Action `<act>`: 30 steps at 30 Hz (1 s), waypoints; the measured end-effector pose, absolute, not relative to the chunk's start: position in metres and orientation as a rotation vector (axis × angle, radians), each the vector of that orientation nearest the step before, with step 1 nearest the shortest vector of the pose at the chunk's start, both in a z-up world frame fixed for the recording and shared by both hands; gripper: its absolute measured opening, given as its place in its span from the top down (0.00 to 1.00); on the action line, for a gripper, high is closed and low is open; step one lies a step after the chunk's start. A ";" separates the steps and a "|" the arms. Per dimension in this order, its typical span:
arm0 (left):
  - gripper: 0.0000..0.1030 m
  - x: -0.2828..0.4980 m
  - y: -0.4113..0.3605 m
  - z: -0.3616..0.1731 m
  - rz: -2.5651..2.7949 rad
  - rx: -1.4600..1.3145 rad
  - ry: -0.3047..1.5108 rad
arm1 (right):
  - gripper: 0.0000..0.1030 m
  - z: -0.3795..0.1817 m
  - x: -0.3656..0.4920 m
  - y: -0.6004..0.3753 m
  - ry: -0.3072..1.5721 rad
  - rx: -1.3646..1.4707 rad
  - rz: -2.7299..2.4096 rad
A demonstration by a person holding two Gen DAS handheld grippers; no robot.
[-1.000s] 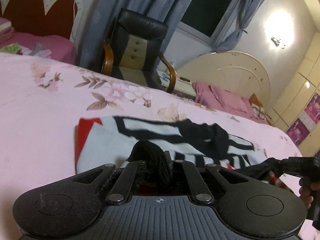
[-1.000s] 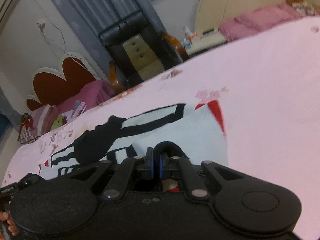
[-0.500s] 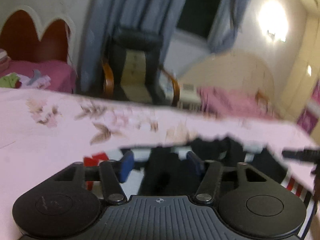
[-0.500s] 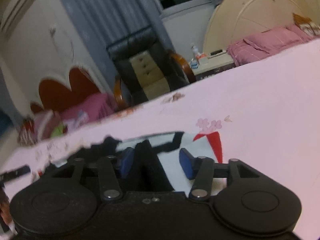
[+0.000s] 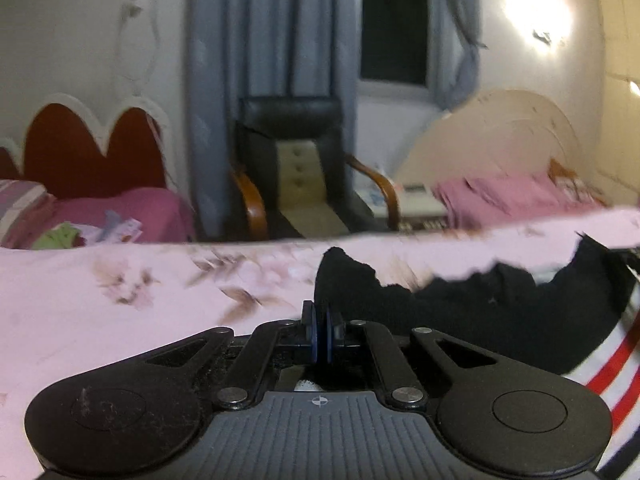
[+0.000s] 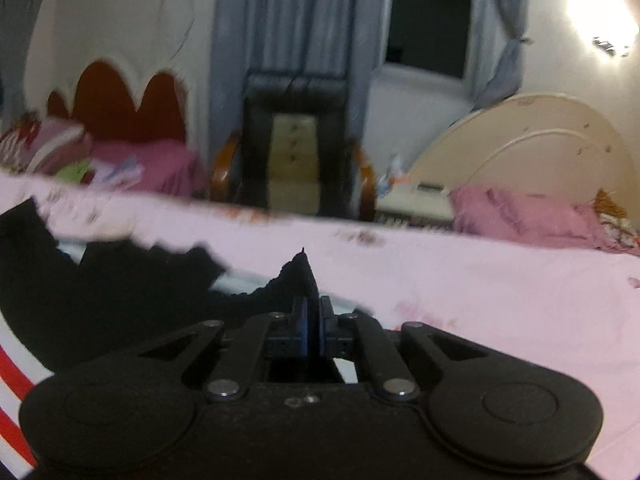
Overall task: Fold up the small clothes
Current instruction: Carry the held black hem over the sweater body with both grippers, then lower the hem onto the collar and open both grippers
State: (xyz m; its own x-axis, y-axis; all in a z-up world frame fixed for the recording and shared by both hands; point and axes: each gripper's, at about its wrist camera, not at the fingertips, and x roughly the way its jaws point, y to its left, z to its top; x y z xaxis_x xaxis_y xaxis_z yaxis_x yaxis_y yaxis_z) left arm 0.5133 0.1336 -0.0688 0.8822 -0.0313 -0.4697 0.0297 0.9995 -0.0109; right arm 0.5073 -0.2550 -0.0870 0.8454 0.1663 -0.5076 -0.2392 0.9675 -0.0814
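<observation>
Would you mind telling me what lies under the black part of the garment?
Under the black fabric I can see the pink floral bedsheet around it and the garment's white, red-striped part at one side. Whatever lies directly beneath the black fabric is covered.

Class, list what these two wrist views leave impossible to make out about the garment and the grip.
- Garment shape: left wrist view, cut off at the right edge and blurred.
- Left hand-held gripper: its own body hides how much cloth it pinches.
- Right hand-held gripper: same in the right wrist view.
- Floral print on the bedsheet: motion-blurred.
</observation>
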 end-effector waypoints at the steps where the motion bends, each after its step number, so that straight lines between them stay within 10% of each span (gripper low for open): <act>1: 0.96 0.518 0.137 -0.070 -0.012 -0.014 0.497 | 0.95 -0.086 0.510 -0.256 0.511 -0.136 0.193; 17: 0.92 0.557 0.110 -0.103 0.047 0.116 0.664 | 0.81 -0.123 0.542 -0.268 0.663 -0.071 0.087; 20: 0.77 0.558 0.108 -0.100 0.048 0.132 0.671 | 0.72 -0.116 0.538 -0.271 0.653 -0.054 0.099; 22: 0.35 0.556 0.110 -0.096 0.069 0.129 0.662 | 0.52 -0.111 0.531 -0.270 0.624 -0.053 0.097; 30: 0.34 0.538 0.084 -0.063 0.008 0.120 0.535 | 0.55 -0.084 0.516 -0.241 0.538 -0.074 0.207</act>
State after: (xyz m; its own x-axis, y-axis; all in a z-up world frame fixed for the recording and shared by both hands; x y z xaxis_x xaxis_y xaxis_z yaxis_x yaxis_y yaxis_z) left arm 0.5376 0.0843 -0.0632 0.8603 0.0391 -0.5083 0.0236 0.9929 0.1164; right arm 0.5164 -0.2414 -0.0842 0.8383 0.1763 -0.5159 -0.2151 0.9765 -0.0158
